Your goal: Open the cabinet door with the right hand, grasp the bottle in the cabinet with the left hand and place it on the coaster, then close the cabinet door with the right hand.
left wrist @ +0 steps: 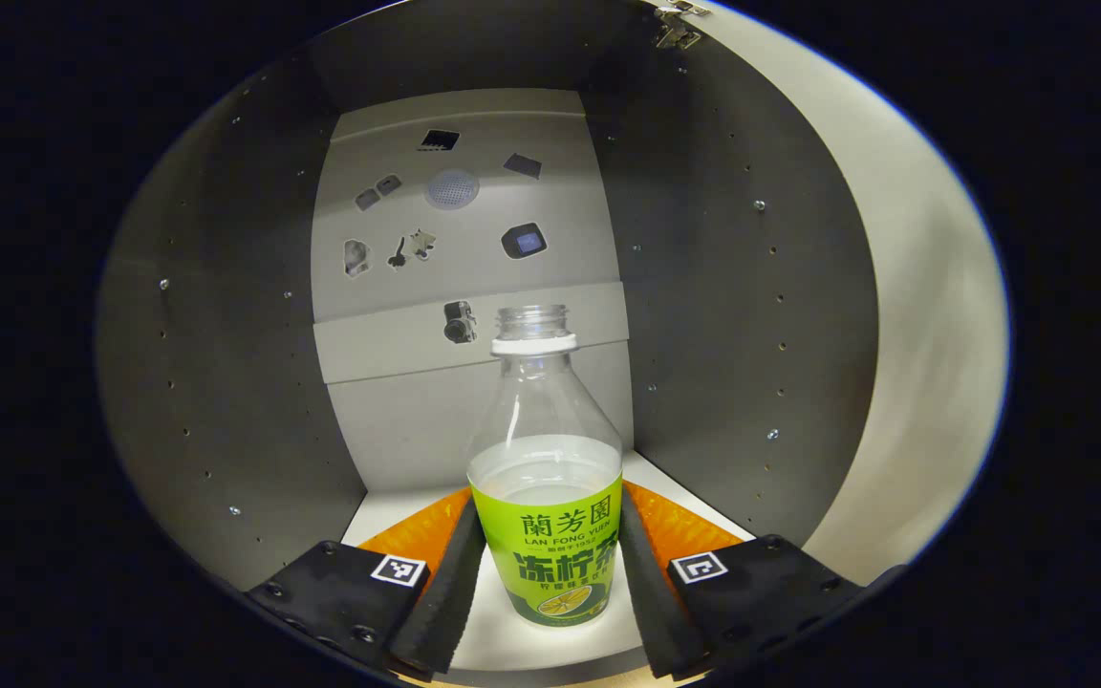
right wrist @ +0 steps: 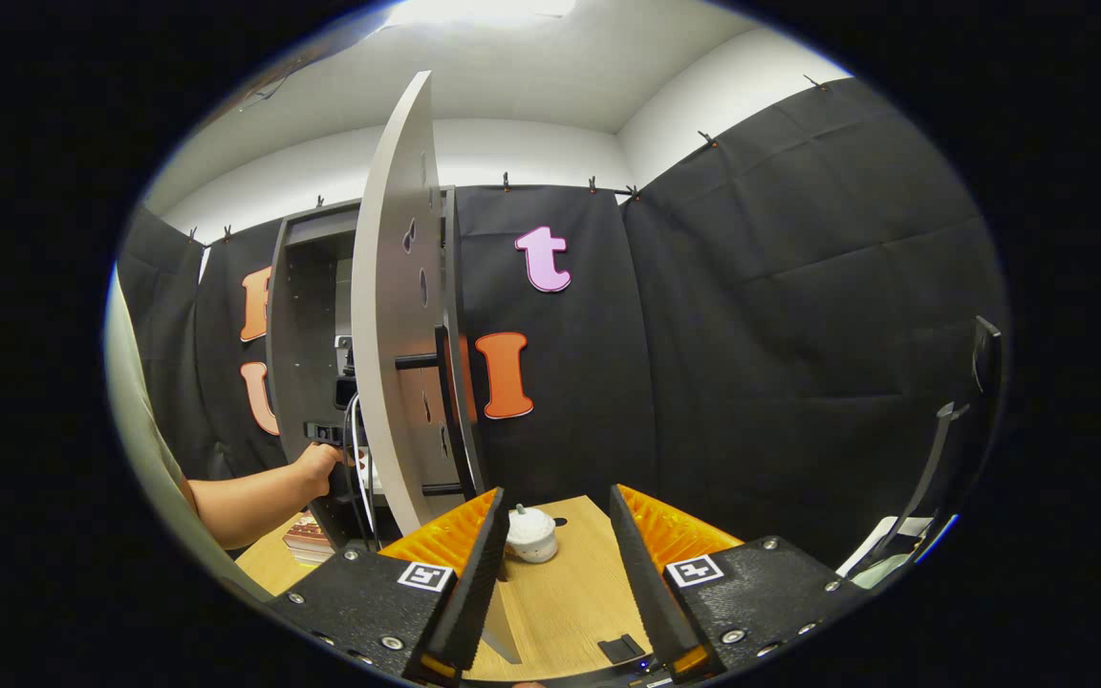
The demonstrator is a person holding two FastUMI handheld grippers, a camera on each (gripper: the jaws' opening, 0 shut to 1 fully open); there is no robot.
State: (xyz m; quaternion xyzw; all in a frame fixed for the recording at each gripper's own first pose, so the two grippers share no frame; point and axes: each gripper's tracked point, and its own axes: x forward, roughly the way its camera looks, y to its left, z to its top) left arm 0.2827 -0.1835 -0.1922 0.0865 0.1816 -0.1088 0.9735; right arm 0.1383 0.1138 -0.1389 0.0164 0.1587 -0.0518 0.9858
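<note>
Flanking the clear ribbed-neck bottle (left wrist: 545, 478) without touching — left tongs (left wrist: 550, 564) spread, right tongs (right wrist: 550, 564) spread over wood-grain table (right wrist: 560, 592).

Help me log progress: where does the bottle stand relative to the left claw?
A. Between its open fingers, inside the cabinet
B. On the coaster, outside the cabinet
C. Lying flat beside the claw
A: the upright bottle stands on the cabinet floor between the left claw's spread fingers.
</note>
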